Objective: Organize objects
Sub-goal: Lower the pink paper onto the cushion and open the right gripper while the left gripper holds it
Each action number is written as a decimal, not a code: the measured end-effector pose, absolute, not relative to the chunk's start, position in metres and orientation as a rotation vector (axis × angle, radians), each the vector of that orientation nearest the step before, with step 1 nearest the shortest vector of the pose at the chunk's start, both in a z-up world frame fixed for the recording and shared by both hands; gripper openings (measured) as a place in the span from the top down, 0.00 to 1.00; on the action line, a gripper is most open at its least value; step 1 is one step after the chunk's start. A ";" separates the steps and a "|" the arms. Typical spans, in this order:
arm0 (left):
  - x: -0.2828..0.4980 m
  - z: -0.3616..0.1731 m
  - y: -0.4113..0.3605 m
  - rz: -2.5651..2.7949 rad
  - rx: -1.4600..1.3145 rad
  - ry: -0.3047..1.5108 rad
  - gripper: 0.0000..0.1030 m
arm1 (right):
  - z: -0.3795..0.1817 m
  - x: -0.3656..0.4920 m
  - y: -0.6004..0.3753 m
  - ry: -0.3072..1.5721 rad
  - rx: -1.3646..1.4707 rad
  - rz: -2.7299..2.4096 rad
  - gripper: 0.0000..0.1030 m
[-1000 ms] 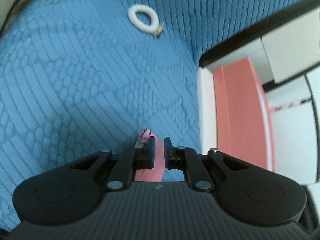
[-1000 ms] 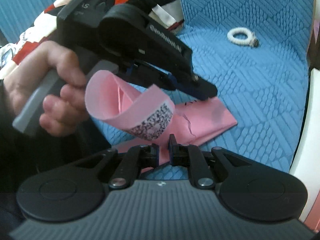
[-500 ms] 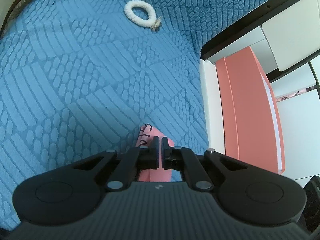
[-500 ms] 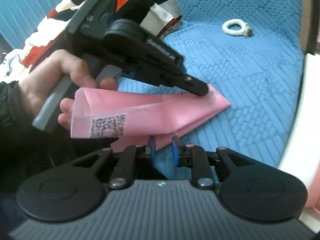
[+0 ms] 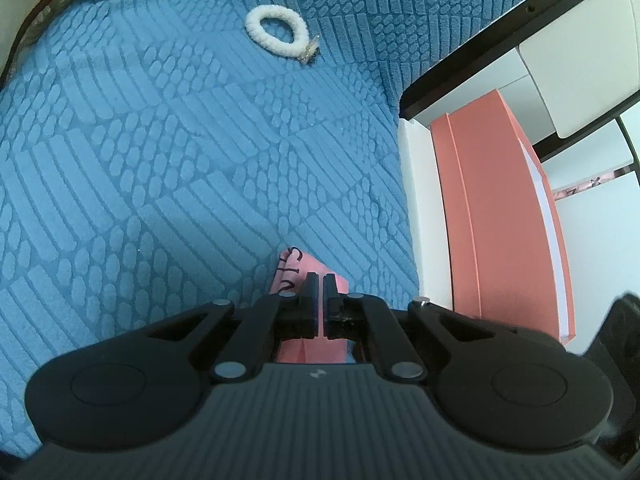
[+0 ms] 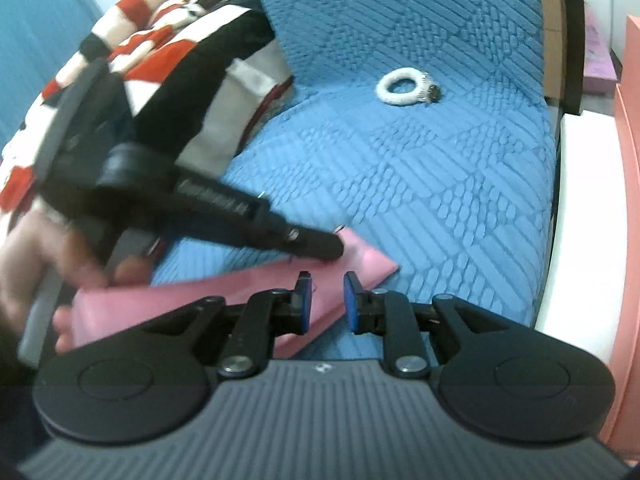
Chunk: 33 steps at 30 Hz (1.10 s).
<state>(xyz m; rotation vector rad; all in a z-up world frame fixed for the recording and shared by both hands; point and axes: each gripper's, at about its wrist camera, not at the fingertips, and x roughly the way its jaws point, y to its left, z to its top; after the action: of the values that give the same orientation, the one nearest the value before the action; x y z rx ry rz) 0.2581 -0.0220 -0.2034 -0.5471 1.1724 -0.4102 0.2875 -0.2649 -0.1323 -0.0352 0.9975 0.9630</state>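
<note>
Two hand-held grippers, left (image 5: 319, 286) pinching pink bag (image 6: 208, 300), right (image 6: 327, 294) spread just above it.

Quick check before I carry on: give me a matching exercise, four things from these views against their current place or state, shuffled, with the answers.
Things
1. left claw
2. right claw
3. white hair tie
4. striped cloth

Place or state
A. lying alone on the blue cover, far side
B. shut on the pink bag
C. bunched at the cover's left edge
D. open, nothing held, bag just beyond it

Pairs: 1-B, 2-D, 3-A, 4-C
</note>
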 end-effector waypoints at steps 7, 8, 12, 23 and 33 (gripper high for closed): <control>0.259 -0.205 -0.021 -0.425 -0.534 1.183 0.96 | -0.143 0.291 -0.249 1.034 -0.066 0.993 0.79; 0.258 -0.204 -0.021 -0.427 -0.529 1.185 0.96 | -0.144 0.291 -0.247 1.035 -0.070 0.995 0.80; 0.257 -0.204 -0.021 -0.413 -0.514 1.185 0.96 | -0.147 0.293 -0.244 1.042 -0.069 1.002 0.80; 0.225 -0.179 -0.007 -0.339 -0.458 1.113 0.96 | -0.150 0.298 -0.246 1.074 -0.026 0.987 0.84; 0.204 -0.187 -0.023 -0.304 -0.343 1.152 0.96 | -0.154 0.306 -0.252 1.112 0.077 0.966 0.84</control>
<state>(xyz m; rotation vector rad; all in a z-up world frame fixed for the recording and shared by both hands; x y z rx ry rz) 0.2041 -0.0227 -0.1870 -0.3430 1.1521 -0.3044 0.3063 -0.2520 -0.1539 0.0771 1.1120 0.9655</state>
